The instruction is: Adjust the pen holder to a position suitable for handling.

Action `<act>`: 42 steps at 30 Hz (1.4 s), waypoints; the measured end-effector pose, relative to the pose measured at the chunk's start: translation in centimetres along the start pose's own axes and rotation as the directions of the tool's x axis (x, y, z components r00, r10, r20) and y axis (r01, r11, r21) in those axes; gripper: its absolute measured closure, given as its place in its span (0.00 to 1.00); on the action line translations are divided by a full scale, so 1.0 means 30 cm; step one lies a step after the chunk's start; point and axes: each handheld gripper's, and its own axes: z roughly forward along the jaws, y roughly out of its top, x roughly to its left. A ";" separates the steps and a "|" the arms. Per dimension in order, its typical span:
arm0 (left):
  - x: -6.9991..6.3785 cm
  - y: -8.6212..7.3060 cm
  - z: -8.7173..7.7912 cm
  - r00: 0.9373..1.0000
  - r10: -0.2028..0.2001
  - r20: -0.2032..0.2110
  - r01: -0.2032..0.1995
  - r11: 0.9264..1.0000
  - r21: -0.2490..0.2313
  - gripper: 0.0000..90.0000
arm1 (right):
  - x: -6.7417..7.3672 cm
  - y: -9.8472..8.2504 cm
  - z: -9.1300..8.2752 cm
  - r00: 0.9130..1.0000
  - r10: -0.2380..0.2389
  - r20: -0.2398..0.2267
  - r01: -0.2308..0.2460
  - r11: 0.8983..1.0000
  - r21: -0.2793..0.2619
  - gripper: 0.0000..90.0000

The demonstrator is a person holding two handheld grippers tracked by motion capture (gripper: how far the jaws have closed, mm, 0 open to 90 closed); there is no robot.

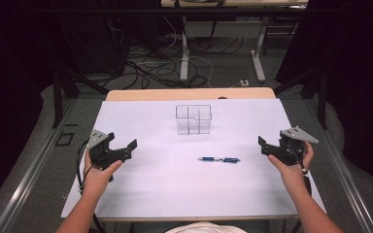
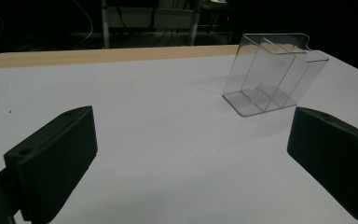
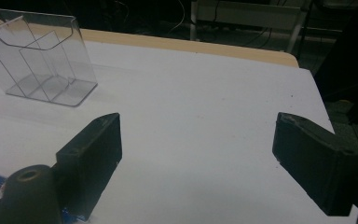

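Blue pen (image 1: 219, 159) lying flat (silver middle), clear divided holder (image 1: 193, 119) behind

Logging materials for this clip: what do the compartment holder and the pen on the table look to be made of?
The holder looks like clear hard plastic, probably acrylic: the table shows through its walls and dividers, and its edges catch the light with a glossy finish. The pen seems to be blue plastic with a paler, perhaps metallic, middle band; it is too small to be sure.
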 end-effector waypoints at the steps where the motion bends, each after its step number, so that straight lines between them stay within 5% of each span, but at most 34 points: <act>1: -0.001 0.001 0.001 1.000 0.004 0.000 -0.004 1.000 -0.001 0.02 | 0.000 0.000 0.000 1.000 -0.004 -0.005 0.004 1.000 0.002 0.19; 10: -0.011 0.001 0.000 1.000 0.024 0.000 -0.024 1.000 0.008 0.02 | 0.016 -0.001 0.021 0.996 -0.085 -0.035 0.085 0.996 0.022 0.28; 16: -0.012 0.002 -0.002 1.000 0.016 -0.009 -0.016 1.000 0.007 0.02 | 0.037 0.034 0.040 0.996 -0.058 -0.069 0.058 0.998 -0.008 0.36; 22: -0.015 0.003 -0.006 1.000 0.013 -0.010 -0.012 1.000 0.009 0.02 | 0.077 0.071 0.056 0.992 -0.095 -0.079 0.093 0.995 -0.028 0.51; 31: -0.015 -0.001 -0.002 1.000 0.015 -0.010 -0.015 1.000 0.019 0.03 | 0.128 0.156 0.116 0.993 -0.069 -0.100 0.068 0.998 -0.014 0.74; 42: -0.015 -0.001 -0.004 1.000 0.021 -0.016 -0.021 1.000 0.021 0.04 | 0.195 0.251 0.201 0.987 -0.098 -0.123 0.103 0.994 0.036 0.94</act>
